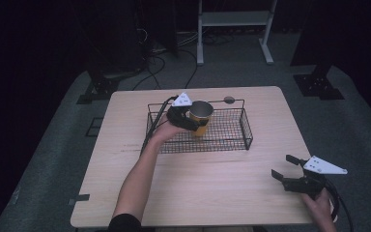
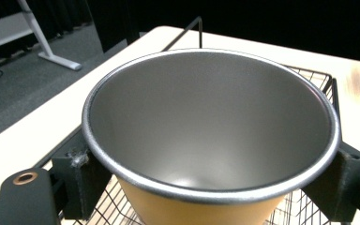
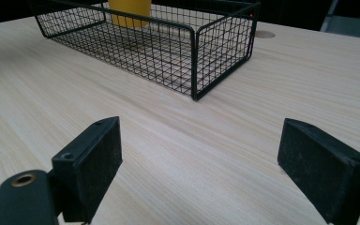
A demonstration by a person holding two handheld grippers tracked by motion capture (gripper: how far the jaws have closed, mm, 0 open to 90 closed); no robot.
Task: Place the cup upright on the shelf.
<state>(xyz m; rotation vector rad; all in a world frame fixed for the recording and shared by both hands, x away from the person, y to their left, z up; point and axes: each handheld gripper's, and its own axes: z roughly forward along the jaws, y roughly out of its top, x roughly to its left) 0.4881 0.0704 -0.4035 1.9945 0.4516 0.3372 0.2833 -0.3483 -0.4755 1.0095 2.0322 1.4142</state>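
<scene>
- From above, my pale wooden table (image 1: 212,188) is lit evenly while the room around it falls to near black.
- The steel-lined yellow cup (image 2: 211,131) shows a soft glare low inside it.
- Both my gripper views blur toward the table's far edge.

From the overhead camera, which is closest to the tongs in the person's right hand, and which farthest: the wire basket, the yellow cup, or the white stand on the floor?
1. Wire basket: its right end is nearest the right tongs.
2. Yellow cup: inside the basket's left half, held by the left tongs.
3. White stand: on the floor beyond the table, farthest.
</scene>
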